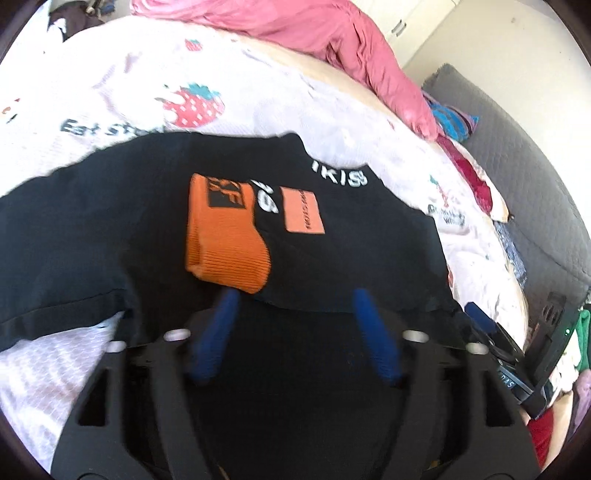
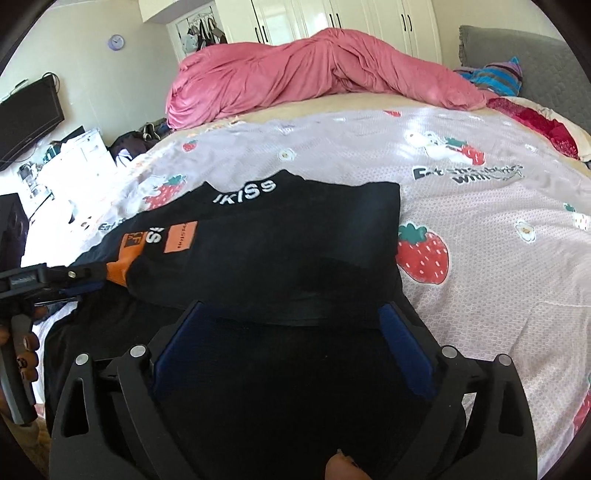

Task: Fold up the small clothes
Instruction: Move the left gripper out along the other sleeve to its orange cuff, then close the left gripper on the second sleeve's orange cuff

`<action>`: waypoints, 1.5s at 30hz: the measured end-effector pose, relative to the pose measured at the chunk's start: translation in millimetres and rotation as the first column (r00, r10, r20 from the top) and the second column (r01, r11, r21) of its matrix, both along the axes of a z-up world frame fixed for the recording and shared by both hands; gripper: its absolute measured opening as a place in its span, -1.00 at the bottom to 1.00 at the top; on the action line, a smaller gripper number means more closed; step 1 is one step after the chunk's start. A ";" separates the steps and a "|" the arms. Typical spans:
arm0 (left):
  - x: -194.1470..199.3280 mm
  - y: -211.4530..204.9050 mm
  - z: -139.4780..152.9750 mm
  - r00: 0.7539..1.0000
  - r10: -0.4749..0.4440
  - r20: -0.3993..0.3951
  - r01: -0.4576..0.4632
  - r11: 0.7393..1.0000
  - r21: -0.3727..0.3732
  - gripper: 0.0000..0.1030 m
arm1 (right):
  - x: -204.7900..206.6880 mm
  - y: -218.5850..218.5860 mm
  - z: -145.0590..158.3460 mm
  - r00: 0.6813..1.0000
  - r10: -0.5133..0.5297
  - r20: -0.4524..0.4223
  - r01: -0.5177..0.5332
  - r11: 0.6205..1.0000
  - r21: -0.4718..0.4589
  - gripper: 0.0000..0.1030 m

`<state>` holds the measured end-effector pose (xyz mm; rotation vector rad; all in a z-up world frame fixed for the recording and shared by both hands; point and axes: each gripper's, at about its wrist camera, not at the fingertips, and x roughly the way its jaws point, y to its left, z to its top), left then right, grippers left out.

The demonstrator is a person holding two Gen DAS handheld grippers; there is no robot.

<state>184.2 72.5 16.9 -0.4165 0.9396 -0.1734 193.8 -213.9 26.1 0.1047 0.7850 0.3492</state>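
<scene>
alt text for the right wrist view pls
The open right gripper hovers at the near edge of a folded black garment lying on a strawberry-print bedsheet. A pink duvet is heaped behind; the left gripper enters at left.

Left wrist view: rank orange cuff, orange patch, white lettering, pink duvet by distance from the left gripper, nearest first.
From the left gripper:
1. Orange cuff, just ahead of the left fingertip.
2. Orange patch, centre of the black garment.
3. White lettering, near the garment's far edge.
4. Pink duvet, at the bed's far side.

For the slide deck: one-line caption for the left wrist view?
Open left gripper above folded black garment with orange cuff on strawberry-print bedsheet.
</scene>
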 end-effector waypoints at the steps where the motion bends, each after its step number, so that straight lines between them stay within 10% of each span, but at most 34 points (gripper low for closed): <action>1: -3.6 2.3 2.6 1.000 0.006 0.009 -0.006 1.000 0.009 0.44 | -1.5 0.6 1.0 1.000 0.000 0.007 0.000 1.000 0.004 0.85; 4: -12.4 10.9 6.5 0.999 0.034 0.022 -0.035 0.999 0.008 0.81 | -4.8 3.7 4.5 1.000 0.004 0.026 -0.004 1.000 0.011 0.91; 28: -84.5 86.4 10.5 0.972 0.222 0.075 -0.229 0.968 0.106 0.82 | -33.8 67.1 25.0 0.983 0.122 0.136 -0.117 0.992 -0.043 0.91; 45: -114.1 147.4 14.6 0.916 0.395 0.077 -0.398 0.917 0.033 0.82 | -47.7 150.0 52.0 0.944 0.273 0.185 -0.265 0.962 -0.069 0.91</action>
